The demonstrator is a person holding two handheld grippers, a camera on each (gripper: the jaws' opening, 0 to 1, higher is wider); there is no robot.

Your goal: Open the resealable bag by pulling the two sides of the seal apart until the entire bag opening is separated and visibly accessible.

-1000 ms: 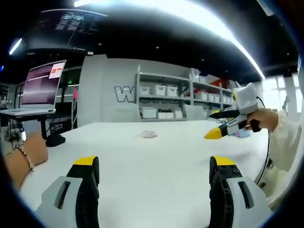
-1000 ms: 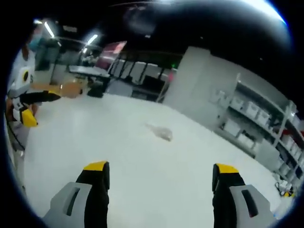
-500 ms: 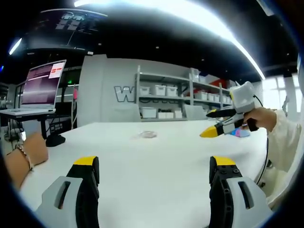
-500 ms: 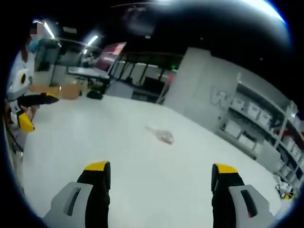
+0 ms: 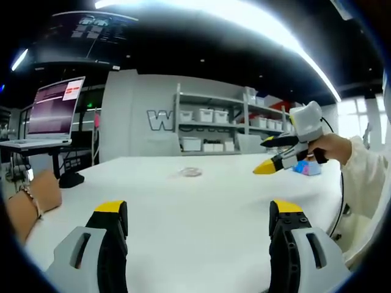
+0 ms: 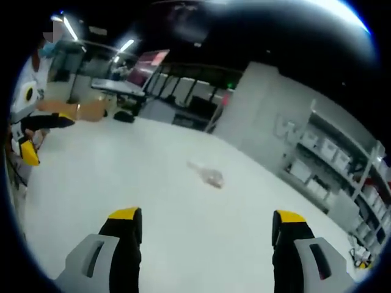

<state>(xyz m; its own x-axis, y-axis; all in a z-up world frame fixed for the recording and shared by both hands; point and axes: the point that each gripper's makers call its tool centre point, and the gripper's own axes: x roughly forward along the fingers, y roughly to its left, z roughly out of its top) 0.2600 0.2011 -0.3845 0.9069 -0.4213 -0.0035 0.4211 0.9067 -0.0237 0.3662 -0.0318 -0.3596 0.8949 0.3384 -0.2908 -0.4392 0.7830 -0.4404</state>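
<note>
— White and broad, the table [image 5: 201, 207] runs back to a grey wall with large letters and a shelving unit [image 5: 220, 128] stacked with white bins. What else is in the room?

— Dark ceiling, with a bright strip light across it. On the far left of the left gripper view a laptop [image 5: 54, 110] with a lit screen stands on a separate desk, and a small blue object [image 5: 307, 168] sits on the table by the right edge.

— Where is the resealable bag?

— Lying flat near the middle of the table, a small clear bag [image 6: 209, 175], well apart from both grippers; in the left gripper view it is a faint patch [image 5: 190, 173] far ahead.

— And the grippers?

— Left gripper [image 5: 199, 215] hovers low over bare table, its yellow-tipped fingers wide apart with nothing between them. Right gripper [image 6: 206, 220] is likewise spread wide and empty. From the left gripper view it appears at the right, raised above the table in a hand [image 5: 327, 148].

— Anyone else?

— A person's forearm [image 5: 27, 204] rests at the left table edge.
</note>
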